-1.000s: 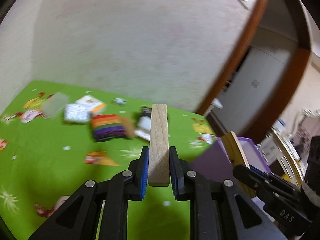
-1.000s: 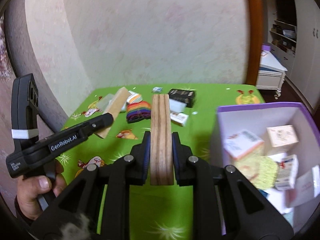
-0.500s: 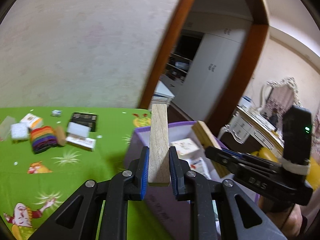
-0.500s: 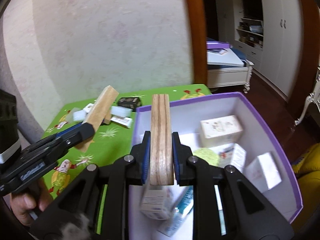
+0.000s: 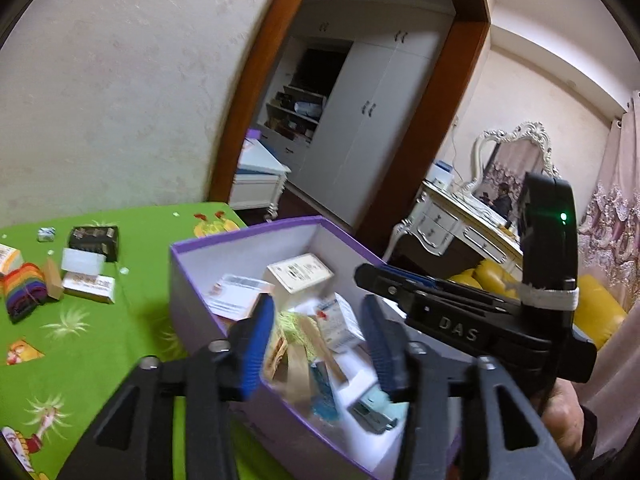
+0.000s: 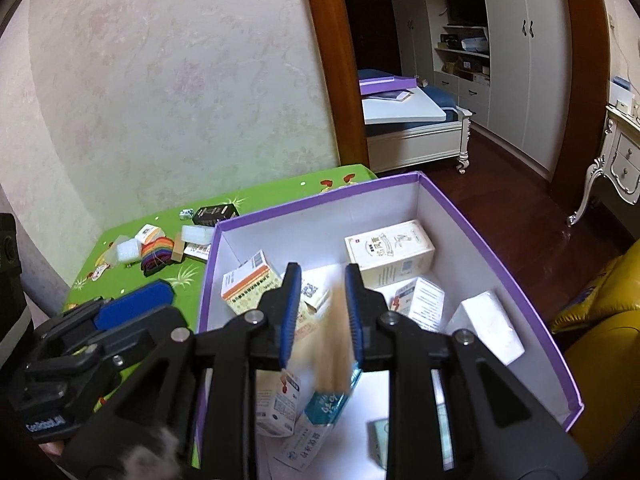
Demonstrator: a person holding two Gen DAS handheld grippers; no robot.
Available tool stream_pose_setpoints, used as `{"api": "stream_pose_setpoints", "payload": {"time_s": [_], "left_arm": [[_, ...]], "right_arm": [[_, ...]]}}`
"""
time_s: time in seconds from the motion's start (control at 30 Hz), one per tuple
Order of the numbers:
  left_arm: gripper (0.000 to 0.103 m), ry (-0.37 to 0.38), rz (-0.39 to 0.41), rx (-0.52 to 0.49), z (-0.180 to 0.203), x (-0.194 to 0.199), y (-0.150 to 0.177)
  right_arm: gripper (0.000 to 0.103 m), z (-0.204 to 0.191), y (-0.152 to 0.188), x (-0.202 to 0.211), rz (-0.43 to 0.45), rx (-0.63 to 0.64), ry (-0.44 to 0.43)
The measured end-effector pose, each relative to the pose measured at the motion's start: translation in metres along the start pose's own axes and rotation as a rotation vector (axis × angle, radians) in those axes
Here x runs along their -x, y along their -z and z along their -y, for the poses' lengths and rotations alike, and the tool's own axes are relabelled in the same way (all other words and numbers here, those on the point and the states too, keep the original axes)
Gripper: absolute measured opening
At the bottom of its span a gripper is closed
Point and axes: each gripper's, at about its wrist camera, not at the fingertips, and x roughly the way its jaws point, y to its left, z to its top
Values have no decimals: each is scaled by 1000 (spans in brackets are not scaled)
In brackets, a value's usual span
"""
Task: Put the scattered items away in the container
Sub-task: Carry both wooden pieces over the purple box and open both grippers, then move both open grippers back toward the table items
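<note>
- Far left on the green table (image 5: 100, 360), the leftovers still wait: a rainbow-striped cloth bundle (image 5: 22, 292), soft and light, best pinched across its middle; beside it a small wooden block (image 5: 52, 284), and flat white packets (image 5: 82, 262) that look light and stiff, easiest taken by their long edges. A black box (image 5: 94, 238) sits behind them.
- The left gripper (image 5: 316, 344) hangs over the purple box (image 5: 240, 240), its jaws opening; a pale wooden block (image 5: 300, 364), blurred, lies free between and below them, among the cartons.
- The right gripper (image 6: 320, 312), also over the purple box, is likewise opening its jaws; a blurred wooden block (image 6: 334, 344) is slipping down between the pads, which no longer seem to press it.
- These blocks look rigid and smooth, so I'd judge they drop cleanly, though they may knock the thin cardboard cartons (image 6: 390, 254) already inside.
</note>
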Motion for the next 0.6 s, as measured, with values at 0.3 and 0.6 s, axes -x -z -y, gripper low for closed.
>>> {"api": "stream_pose_setpoints", "payload": {"time_s": [0.3,0.6], "left_arm": [[54,-142,93,105,-66,36,-3],[58,-315,155,249,-152,70,12]], "right_arm": [[59,-30,-6,-6,16,22,-31],[74,-79,-14,-11,42,62,-82]]}}
